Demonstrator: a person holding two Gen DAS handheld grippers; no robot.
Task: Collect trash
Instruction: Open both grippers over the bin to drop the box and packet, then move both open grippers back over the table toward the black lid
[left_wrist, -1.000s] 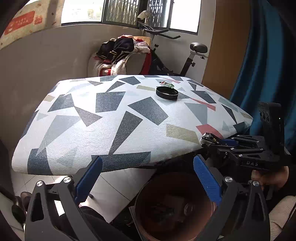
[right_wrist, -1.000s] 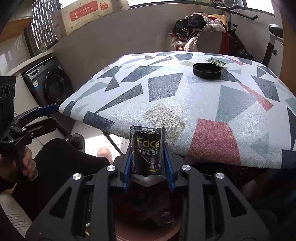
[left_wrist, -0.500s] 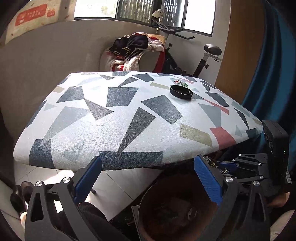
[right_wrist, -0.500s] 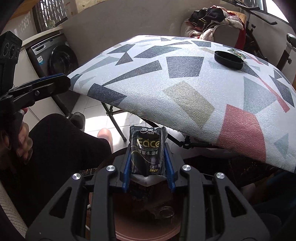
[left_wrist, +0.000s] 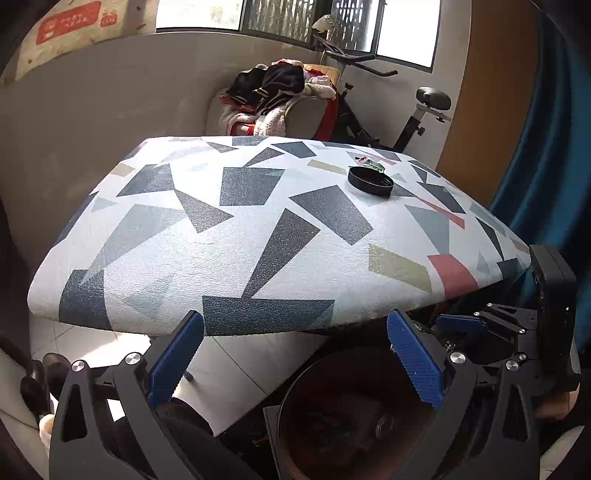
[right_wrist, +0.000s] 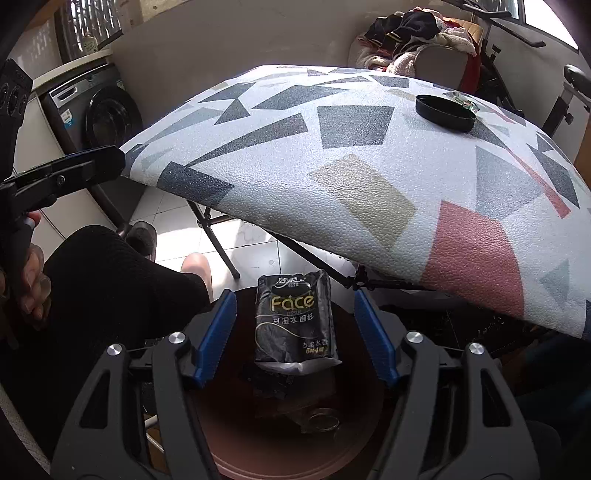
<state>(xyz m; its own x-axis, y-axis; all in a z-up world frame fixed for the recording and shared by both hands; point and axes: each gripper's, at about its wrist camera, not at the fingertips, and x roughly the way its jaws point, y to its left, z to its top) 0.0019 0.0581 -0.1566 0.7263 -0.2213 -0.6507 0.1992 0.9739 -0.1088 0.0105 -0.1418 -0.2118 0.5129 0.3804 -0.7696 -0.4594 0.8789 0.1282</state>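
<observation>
Right wrist view: my right fingers (right_wrist: 291, 332) are spread wide, gripping nothing; the tissue pack (right_wrist: 295, 321) sits loose between them over the bin (right_wrist: 354, 454), looks like it's dropping in. Bin already has scraps. Left fingers (left_wrist: 295, 358) wide apart, empty, near the bin. Left to do: black lid (left_wrist: 370, 180) and wrapper (left_wrist: 373, 165) on the table (left_wrist: 258, 258).

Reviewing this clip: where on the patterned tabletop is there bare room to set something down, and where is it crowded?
The tabletop is bare from its near edge up to the black lid, and across its whole left side. Only the far right is occupied: the lid, with a small green wrapper just behind it.
</observation>
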